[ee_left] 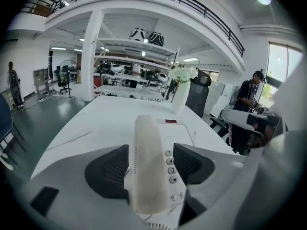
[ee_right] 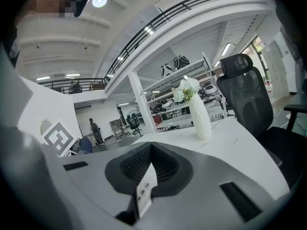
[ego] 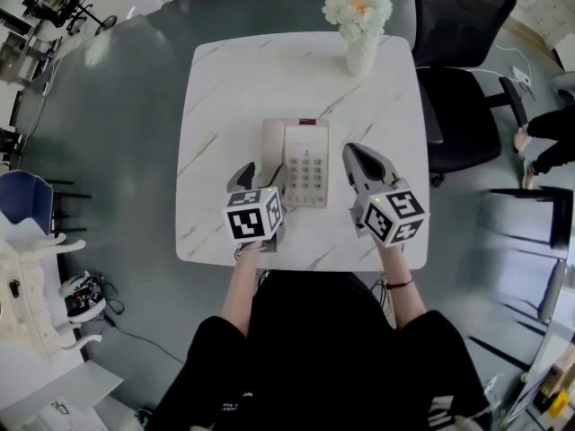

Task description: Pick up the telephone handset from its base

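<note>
A cream telephone base (ego: 308,164) with a keypad sits in the middle of a white marble table (ego: 234,88). Its handset (ego: 272,149) rests in the cradle on the base's left side. My left gripper (ego: 260,177) is at the handset's near end. In the left gripper view the handset (ee_left: 146,166) runs between the two spread jaws, and neither pad presses on it. My right gripper (ego: 353,153) hovers just right of the base, jaws together. In the right gripper view a sliver of keypad (ee_right: 143,191) shows below the gripper's (ee_right: 151,145) closed tips.
A white vase of flowers (ego: 361,50) stands at the table's far right corner. A black office chair (ego: 458,70) is beyond the table on the right. A person's legs (ego: 544,142) show at the far right edge. Grey floor surrounds the table.
</note>
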